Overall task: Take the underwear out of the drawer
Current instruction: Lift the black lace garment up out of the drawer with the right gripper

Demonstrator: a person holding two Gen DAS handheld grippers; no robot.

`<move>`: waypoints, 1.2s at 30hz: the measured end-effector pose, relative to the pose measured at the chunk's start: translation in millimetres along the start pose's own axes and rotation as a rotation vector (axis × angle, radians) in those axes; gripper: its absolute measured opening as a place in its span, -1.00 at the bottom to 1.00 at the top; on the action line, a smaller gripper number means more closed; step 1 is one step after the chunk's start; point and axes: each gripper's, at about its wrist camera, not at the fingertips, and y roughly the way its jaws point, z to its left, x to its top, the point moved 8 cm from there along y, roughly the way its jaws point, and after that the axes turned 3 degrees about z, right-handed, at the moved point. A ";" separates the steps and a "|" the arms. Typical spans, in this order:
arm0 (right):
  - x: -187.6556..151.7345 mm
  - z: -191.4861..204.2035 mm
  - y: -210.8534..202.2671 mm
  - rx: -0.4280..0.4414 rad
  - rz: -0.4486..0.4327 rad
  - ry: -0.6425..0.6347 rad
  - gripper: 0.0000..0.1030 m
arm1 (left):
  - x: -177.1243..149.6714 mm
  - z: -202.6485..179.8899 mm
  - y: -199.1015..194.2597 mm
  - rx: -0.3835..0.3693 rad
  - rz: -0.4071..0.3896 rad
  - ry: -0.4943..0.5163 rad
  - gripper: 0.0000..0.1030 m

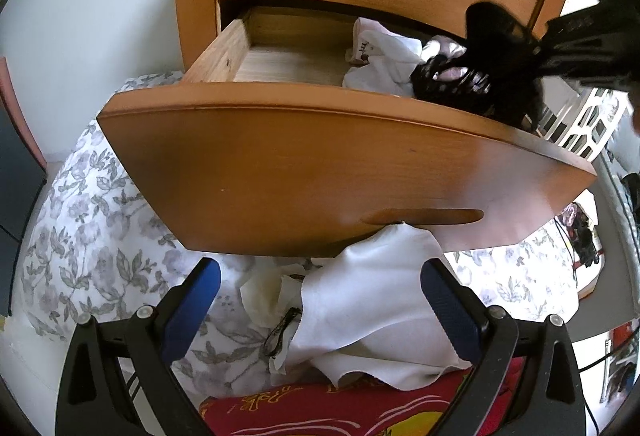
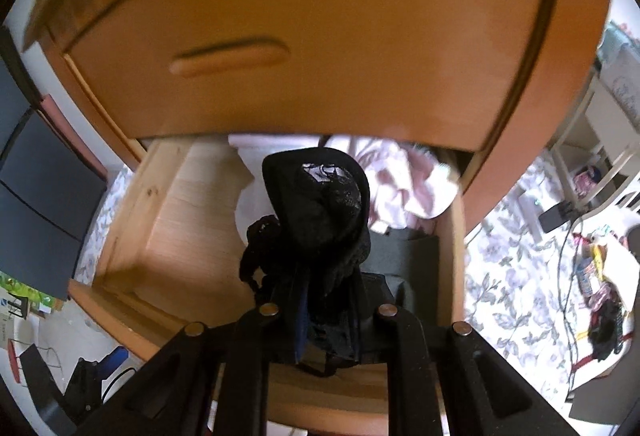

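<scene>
1. From the right wrist view, the right gripper (image 2: 326,312) has its jaws clamped on a bunch of black lace underwear (image 2: 320,220), which hangs over the open drawer (image 2: 132,284) and hides most of the fingers behind the fabric.
2. That view looks straight down into the drawer: bare pale wood on the left, a crumpled pink garment (image 2: 404,180) at the back right, something dark and folded under the gripper.
3. The left wrist view shows the same drawer (image 1: 320,164) from the front and lower down; there the black underwear (image 1: 496,56) is seen from the side, lifted above the drawer's right end, with the right gripper (image 1: 580,48) only a dark blurred shape at the frame edge.
4. Only the left view shows the left gripper (image 1: 320,296): its blue-padded jaws stand wide apart, holding nothing, below the drawer front.
5. Between those jaws lies a white cloth (image 1: 372,308), on a floral bedspread (image 1: 92,220), with a red printed fabric (image 1: 320,408) nearest the camera.
6. White clothes (image 1: 384,60) sit in the drawer beside the black piece.
7. The closed upper drawer front (image 2: 304,36) overhangs the open one and blocks its back edge in the right view.
8. Cables and small clutter (image 2: 600,296) lie far right.
</scene>
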 end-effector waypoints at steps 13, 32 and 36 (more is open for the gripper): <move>10.8 -0.6 -109.8 0.016 -0.263 0.006 -0.67 | 1.9 -0.3 -1.7 0.050 -0.004 0.011 0.94; -27.2 17.3 -249.5 0.039 -0.576 -0.095 -0.67 | 3.8 5.0 -6.6 0.105 -0.030 0.003 0.94; -41.5 20.0 -264.5 0.054 -0.601 -0.108 -0.67 | 3.8 5.9 -7.3 0.112 -0.034 -0.002 0.94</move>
